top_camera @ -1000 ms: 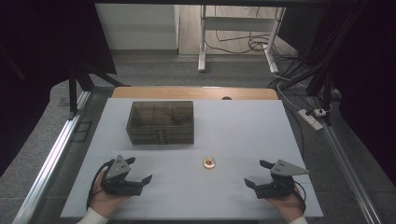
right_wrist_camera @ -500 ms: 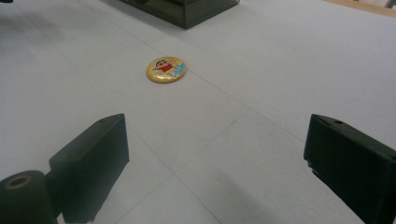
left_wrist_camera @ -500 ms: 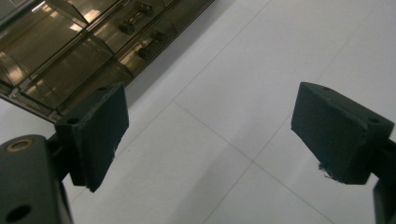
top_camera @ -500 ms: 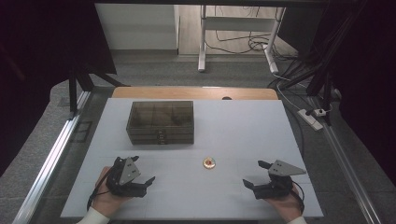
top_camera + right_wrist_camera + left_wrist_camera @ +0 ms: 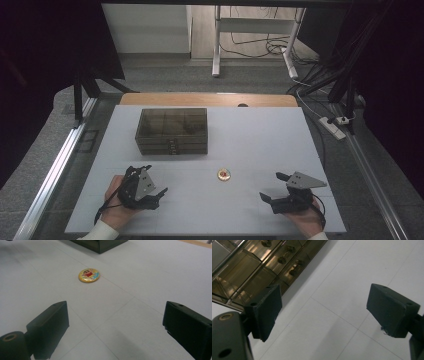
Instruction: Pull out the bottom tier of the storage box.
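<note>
A dark see-through drawer box (image 5: 172, 131) stands at the back left of the white table (image 5: 250, 135). A small round yellow badge (image 5: 223, 174) with a cartoon figure lies flat in front of it, near the middle. My left gripper (image 5: 156, 179) is at the front left, rolled on its side and open, holding nothing. In the left gripper view its jaws (image 5: 324, 312) stand wide apart over bare table, with the drawer box (image 5: 262, 262) and its small knobs at the upper left. My right gripper (image 5: 270, 186) sits open at the front right. It (image 5: 115, 322) faces the badge (image 5: 89, 275).
A wooden strip (image 5: 207, 99) runs along the table's far edge. A metal rail (image 5: 55, 170) borders the left side. A power strip (image 5: 334, 127) and cables lie on the floor at the right. A corner of the box (image 5: 100, 245) shows beyond the badge.
My left gripper has rolled onto its side and shifted slightly right. The right gripper has barely moved. Badge and box are where they were.
</note>
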Motion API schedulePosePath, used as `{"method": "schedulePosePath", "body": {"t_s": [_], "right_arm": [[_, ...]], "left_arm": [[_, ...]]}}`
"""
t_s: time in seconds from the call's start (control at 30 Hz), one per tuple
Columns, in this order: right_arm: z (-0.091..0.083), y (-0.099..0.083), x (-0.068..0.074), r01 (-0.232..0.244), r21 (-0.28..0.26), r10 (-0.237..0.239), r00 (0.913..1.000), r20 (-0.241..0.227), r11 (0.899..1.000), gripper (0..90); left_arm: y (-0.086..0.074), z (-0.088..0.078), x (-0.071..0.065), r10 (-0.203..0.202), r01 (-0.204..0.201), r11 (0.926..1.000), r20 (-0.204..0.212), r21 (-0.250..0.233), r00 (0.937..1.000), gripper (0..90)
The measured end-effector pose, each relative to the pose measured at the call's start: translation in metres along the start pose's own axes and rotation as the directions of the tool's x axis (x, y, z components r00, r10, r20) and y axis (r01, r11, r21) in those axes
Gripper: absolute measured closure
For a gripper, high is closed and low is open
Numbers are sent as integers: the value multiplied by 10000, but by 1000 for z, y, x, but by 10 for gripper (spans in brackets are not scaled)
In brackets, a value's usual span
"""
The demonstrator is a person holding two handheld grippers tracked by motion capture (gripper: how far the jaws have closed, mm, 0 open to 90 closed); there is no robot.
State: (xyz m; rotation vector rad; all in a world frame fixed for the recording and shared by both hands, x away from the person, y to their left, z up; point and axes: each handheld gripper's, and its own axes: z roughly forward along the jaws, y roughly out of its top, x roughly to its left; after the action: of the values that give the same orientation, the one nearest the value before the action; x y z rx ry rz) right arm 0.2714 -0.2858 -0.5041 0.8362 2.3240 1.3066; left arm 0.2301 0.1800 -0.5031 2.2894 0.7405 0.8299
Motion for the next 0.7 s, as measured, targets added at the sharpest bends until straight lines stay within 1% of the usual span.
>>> {"method": "schedulePosePath", "body": {"t_s": [0.03, 0.13, 0.17, 0.2, 0.23, 0.5, 0.6, 0.63, 0.67, 0.7], "right_arm": [[1, 0, 0, 11, 20, -11, 10000, -10, 10000, 70], [1, 0, 1, 39, 54, -39, 10000, 12, 10000, 70], [1, 0, 1, 73, 69, -73, 10000, 18, 9999, 70], [1, 0, 1, 73, 69, -73, 10000, 18, 9999, 70], [1, 0, 1, 90, 79, -90, 10000, -11, 9999, 70], [2, 0, 1, 112, 118, -112, 9999, 32, 9999, 70], [1, 0, 1, 127, 123, -128, 9999, 40, 9998, 70], [1, 0, 1, 131, 127, -132, 9999, 60, 9998, 70], [1, 0, 1, 130, 127, -130, 9999, 59, 9998, 71], [1, 0, 1, 126, 131, -127, 9999, 59, 9998, 70]], "left_arm": [[0, 1, 0, 132, -131, 9999, -95, 37, 9999, 139], [0, 2, 0, 194, -193, 9998, -116, 62, 9997, 139], [0, 3, 0, 285, -284, 9996, -223, 49, 9993, 139], [0, 3, 0, 285, -284, 9996, -223, 49, 9993, 139], [0, 4, 0, 394, -393, 9992, -315, 41, 9987, 141], [4, 10, 2, 633, -630, 9980, -578, 75, 9963, 143], [6, 11, 2, 734, -730, 9973, -691, 89, 9949, 149], [6, 12, 2, 874, -863, 9961, -811, 164, 9929, 150], [6, 12, 2, 874, -863, 9961, -811, 164, 9929, 151], [6, 13, 1, 969, -956, 9952, -866, 191, 9915, 151]]}}
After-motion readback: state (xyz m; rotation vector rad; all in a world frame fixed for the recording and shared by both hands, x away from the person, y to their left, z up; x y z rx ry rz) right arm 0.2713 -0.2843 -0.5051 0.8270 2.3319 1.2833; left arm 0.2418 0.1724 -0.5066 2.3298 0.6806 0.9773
